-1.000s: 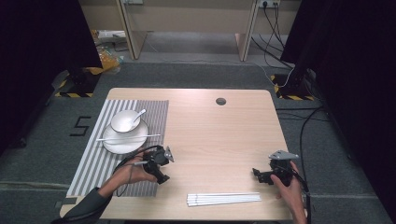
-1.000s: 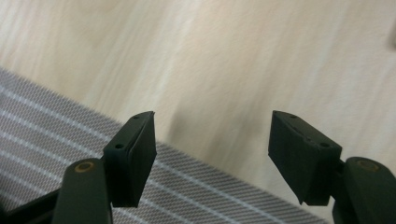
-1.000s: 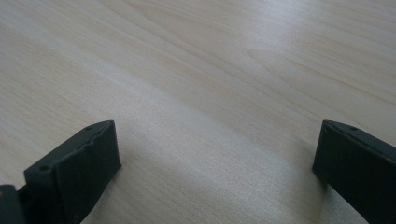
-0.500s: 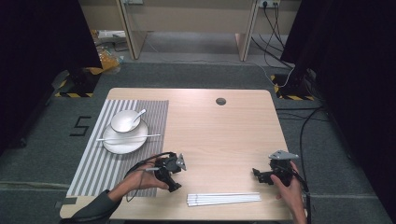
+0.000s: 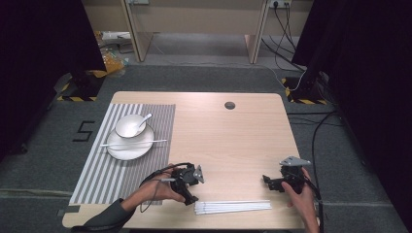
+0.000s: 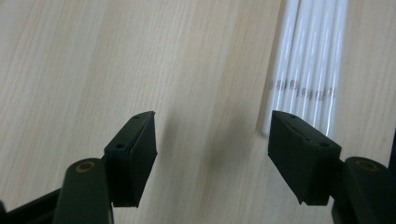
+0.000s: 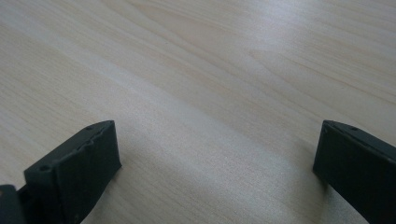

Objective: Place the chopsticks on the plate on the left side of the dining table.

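High view: left hand-held gripper (image 5: 190,199), jaws spread and empty, sits beside the bundle of thin white plastic sticks (image 5: 233,207) lying at the desk's (image 5: 233,141) near edge—light, slippery, best pinched mid-length.

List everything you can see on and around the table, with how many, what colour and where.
Light wooden table: one, centre.
Grey striped placemat: one, table's left side.
White round plate: one, on the placemat.
White small bowl: one, on the plate, with a white spoon in it.
White thin chopsticks: a bundle, number unclear, near front edge; one more chopstick lies across the plate.
Left gripper: black, jaws open, at the bundle's left end.
Right gripper: black, jaws open, over bare table.
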The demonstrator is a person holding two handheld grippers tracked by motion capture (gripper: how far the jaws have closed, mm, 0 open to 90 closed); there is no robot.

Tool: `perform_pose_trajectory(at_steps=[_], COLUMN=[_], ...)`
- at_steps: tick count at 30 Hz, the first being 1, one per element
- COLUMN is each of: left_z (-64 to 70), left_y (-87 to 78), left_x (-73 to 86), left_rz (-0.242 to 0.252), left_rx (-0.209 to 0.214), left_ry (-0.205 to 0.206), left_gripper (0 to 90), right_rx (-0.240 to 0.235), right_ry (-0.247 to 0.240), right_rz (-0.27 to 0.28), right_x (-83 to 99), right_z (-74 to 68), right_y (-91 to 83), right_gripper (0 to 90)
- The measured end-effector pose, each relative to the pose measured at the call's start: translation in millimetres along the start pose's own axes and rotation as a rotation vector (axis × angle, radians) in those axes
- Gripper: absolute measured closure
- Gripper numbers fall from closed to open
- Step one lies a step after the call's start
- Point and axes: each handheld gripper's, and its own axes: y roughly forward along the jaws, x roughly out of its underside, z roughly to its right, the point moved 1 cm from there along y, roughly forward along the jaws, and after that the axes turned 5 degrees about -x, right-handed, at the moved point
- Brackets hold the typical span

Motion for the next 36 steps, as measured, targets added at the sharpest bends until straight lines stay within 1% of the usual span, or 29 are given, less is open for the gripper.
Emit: perform_pose_trajectory(at_steps=[1,4,7,11,14,16,17,19,20,22,23,25,26,27,31,33,34,36], left_z=[1.5,4.4,5.7,6.1,6.8,6.9,7.0,8.0,9.0,10.5,11.0,13.0,13.9,13.7,11.0,7.9,6.3,2.1], left_y=[0.8,2.8,4.4,8.1,10.9,12.7,13.2,14.2,14.8,15.4,15.3,15.7,15.8,15.7,15.1,14.0,13.2,11.3], left_x=[-1.6,-6.2,-8.5,-10.7,-11.9,-12.7,-13.1,-13.9,-14.0,-15.0,-15.7,-17.2,-18.0,-18.5,-17.7,-14.8,-12.8,-7.3], left_rz=[0.004,0.0,0.001,-0.008,-0.015,-0.024,-0.025,-0.024,-0.024,-0.008,-0.004,0.001,-0.003,-0.009,-0.018,-0.025,-0.029,-0.04], left_rx=[0.004,0.005,0.014,0.016,0.029,0.02,0.025,0.031,0.037,0.044,0.049,0.058,0.064,0.068,0.07,0.073,0.062,0.061], left_ry=[0.0,0.02,0.027,0.037,0.038,0.05,0.053,0.063,0.071,0.103,0.124,0.156,0.175,0.186,0.204,0.205,0.204,0.193], left_gripper=[32.2,33.0,34.2,36.9,37.9,39.6,40.2,43.7,47.7,59.2,67.4,78.4,81.2,82.3,83.3,83.2,83.3,83.2], right_rx=[0.0,0.0,0.0,0.0,-0.001,-0.001,-0.001,0.0,-0.001,-0.001,0.0,-0.001,-0.001,-0.001,-0.002,-0.002,-0.002,-0.003], right_ry=[0.0,0.0,0.0,-0.001,-0.001,-0.001,-0.002,-0.003,-0.002,-0.002,-0.003,-0.002,-0.002,-0.001,-0.003,-0.002,-0.002,-0.002], right_rz=[0.0,0.001,-0.001,-0.001,-0.001,-0.001,-0.001,-0.001,-0.001,-0.001,-0.001,-0.001,-0.001,-0.002,0.0,0.0,0.0,0.0], right_x=[0.0,0.0,0.0,0.0,0.0,0.0,0.0,0.0,0.0,0.0,0.0,0.0,0.0,0.0,0.0,0.0,0.0,0.0], right_z=[0.0,0.0,0.0,-0.1,-0.1,-0.1,0.0,0.0,-0.1,0.0,0.0,-0.1,-0.1,-0.2,-0.2,-0.3,-0.3,-0.2], right_y=[0.0,0.1,-0.1,-0.1,0.0,0.0,0.0,-0.1,0.0,0.0,-0.1,0.0,-0.1,-0.1,-0.1,0.0,-0.1,-0.1], right_gripper=[0.4,0.4,0.4,0.4,0.5,0.4,0.4,0.4,0.4,0.4,0.4,0.5,0.4,0.4,0.5,0.5,0.5,0.5])
